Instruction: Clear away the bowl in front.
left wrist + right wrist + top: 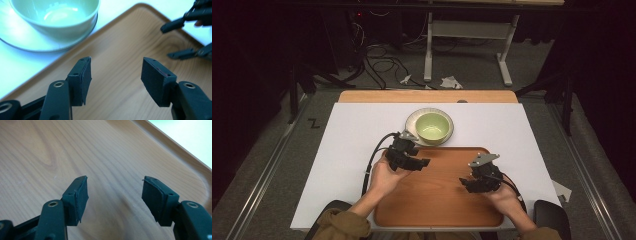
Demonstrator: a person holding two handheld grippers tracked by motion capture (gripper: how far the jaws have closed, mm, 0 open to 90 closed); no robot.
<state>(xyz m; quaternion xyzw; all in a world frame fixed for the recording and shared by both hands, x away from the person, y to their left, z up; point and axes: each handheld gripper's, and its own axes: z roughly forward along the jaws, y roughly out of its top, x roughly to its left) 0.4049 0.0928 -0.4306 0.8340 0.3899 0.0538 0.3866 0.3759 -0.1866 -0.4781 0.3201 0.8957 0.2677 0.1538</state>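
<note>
Green bowl [432,126] on its saucer [410,121], just ahead of left gripper [416,162], outside wooden tray [437,200]. Both jaw pairs spread wide, empty; right gripper [469,183] low over tray, probably readied to lift bowl across.

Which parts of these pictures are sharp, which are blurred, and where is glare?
High view: dark surroundings, evenly lit table. Left gripper view: pads sharp, green bowl soft with a bright glare patch inside. Right gripper view: wooden tray grain fairly clear, white corner overexposed.
</note>
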